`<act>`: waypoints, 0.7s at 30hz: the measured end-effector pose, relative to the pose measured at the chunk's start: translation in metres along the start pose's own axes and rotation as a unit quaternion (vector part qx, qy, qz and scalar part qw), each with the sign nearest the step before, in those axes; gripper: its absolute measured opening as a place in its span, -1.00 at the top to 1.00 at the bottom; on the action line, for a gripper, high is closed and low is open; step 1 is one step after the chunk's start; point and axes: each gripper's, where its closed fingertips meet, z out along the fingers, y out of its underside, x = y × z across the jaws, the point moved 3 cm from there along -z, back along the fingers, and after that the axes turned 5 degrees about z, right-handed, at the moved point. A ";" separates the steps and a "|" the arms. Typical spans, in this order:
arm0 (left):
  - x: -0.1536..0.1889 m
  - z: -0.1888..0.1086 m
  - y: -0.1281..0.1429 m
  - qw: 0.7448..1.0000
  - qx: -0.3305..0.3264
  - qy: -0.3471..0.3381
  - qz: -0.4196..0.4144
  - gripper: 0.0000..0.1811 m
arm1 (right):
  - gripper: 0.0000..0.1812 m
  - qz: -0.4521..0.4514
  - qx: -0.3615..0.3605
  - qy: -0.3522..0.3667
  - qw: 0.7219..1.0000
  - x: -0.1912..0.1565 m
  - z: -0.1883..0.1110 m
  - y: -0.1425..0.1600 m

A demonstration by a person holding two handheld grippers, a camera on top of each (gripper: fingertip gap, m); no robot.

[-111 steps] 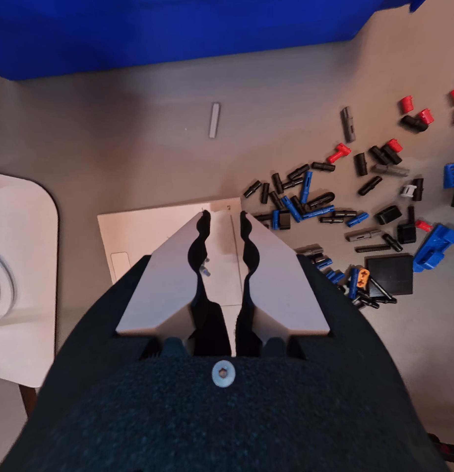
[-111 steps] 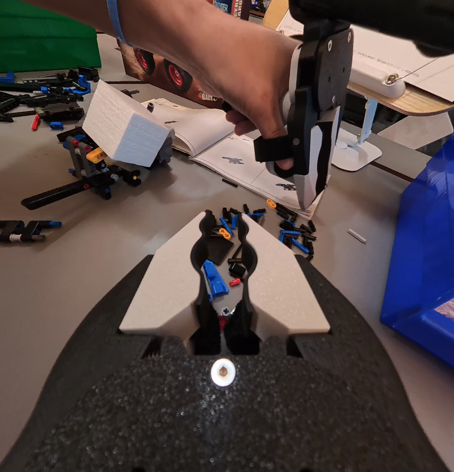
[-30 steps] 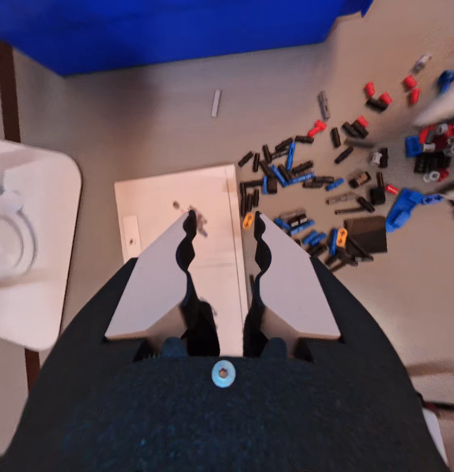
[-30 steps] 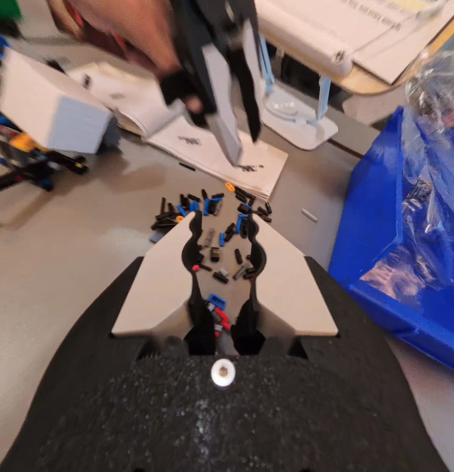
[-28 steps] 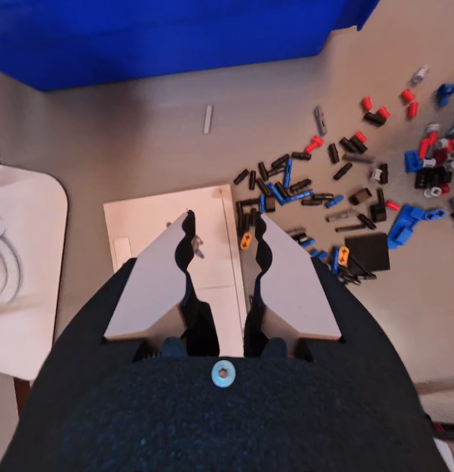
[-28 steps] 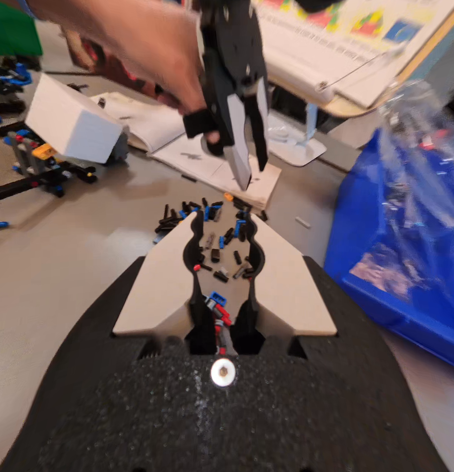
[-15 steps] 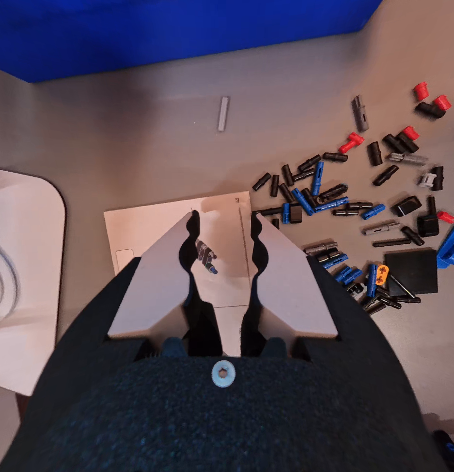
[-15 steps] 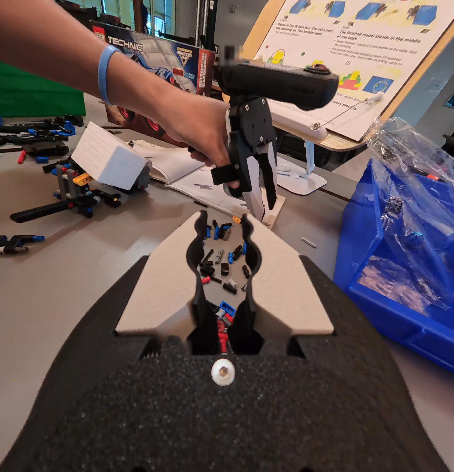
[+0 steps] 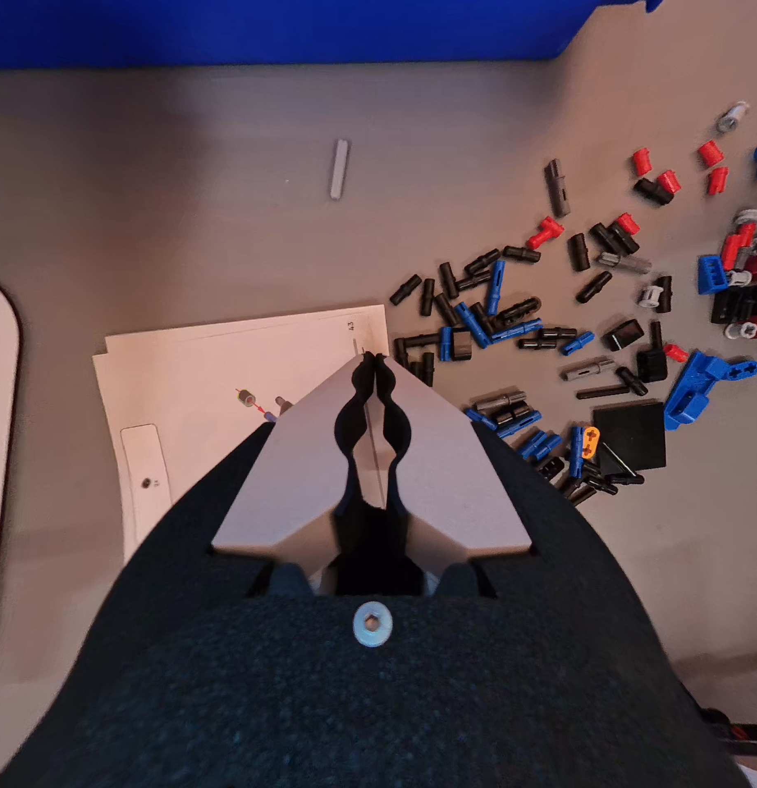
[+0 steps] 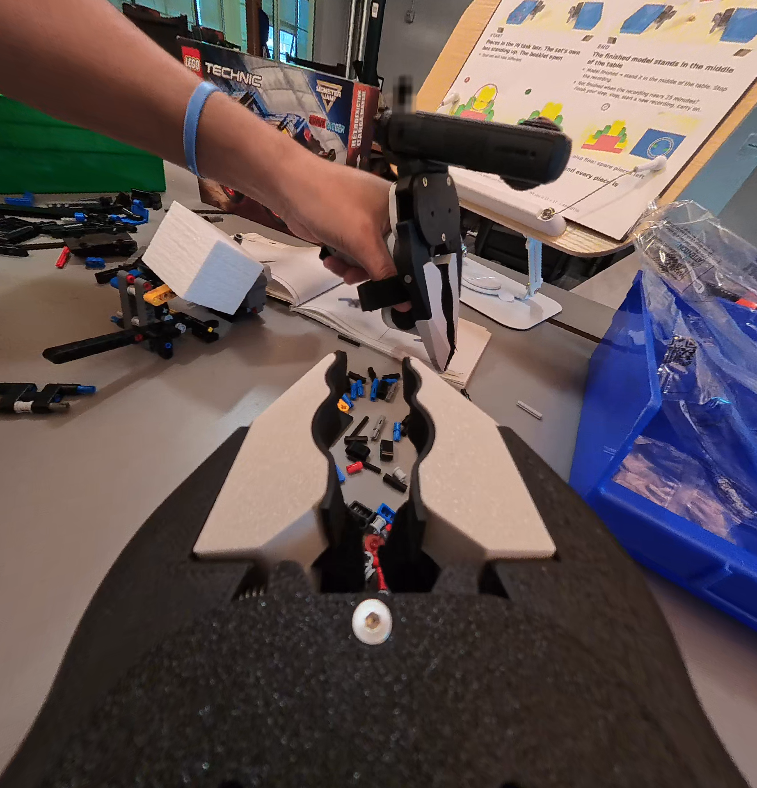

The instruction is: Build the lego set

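Note:
My left gripper [image 9: 370, 356] is shut, its tips together on the right edge of the open instruction booklet [image 9: 240, 362]. I cannot tell whether a page is pinched. From the right wrist view it [image 10: 445, 362] points down onto the booklet's near corner [image 10: 466, 358], held by a person's hand. Loose black, blue and red pins and connectors [image 9: 517, 324] lie right of the booklet. My right gripper [image 10: 372, 357] is open and empty, hovering over these pieces [image 10: 368, 443]. A partly built model [image 10: 155, 315] sits at the left under a white foam block [image 10: 202, 260].
A blue bin [image 10: 666, 490] with plastic bags stands at the right, also seen along the top of the left wrist view [image 9: 283, 30]. A grey axle [image 9: 339, 168] lies alone. A white stand base [image 10: 508, 298], the set's box [image 10: 283, 106] and a small black-and-blue subassembly [image 10: 31, 396] are around. There is about 15 cm between the tips of the two grippers. From my right tips it is roughly 15 cm to the partly built model [image 10: 155, 315]; from my left, 25 cm.
My left gripper has shut and come down onto the booklet's right edge. My right gripper has stayed open and tilted up a little over the pieces.

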 end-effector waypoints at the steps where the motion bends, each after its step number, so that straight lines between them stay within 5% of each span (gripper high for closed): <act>1: 0.000 0.000 0.000 1.000 0.002 0.003 -0.004 1.00 | 0.73 -0.001 0.000 0.000 1.000 0.000 0.000 0.000; 9: -0.010 -0.015 0.010 0.998 -0.017 -0.051 0.034 1.00 | 0.74 -0.007 -0.004 0.003 1.000 0.000 0.001 0.002; 15: -0.020 -0.035 0.046 0.988 -0.072 -0.121 0.068 1.00 | 0.74 -0.008 -0.013 0.003 1.000 0.000 0.006 0.002; 21: -0.022 -0.069 0.073 0.981 -0.078 -0.171 0.053 1.00 | 0.62 -0.019 -0.186 -0.031 0.982 0.010 0.047 0.008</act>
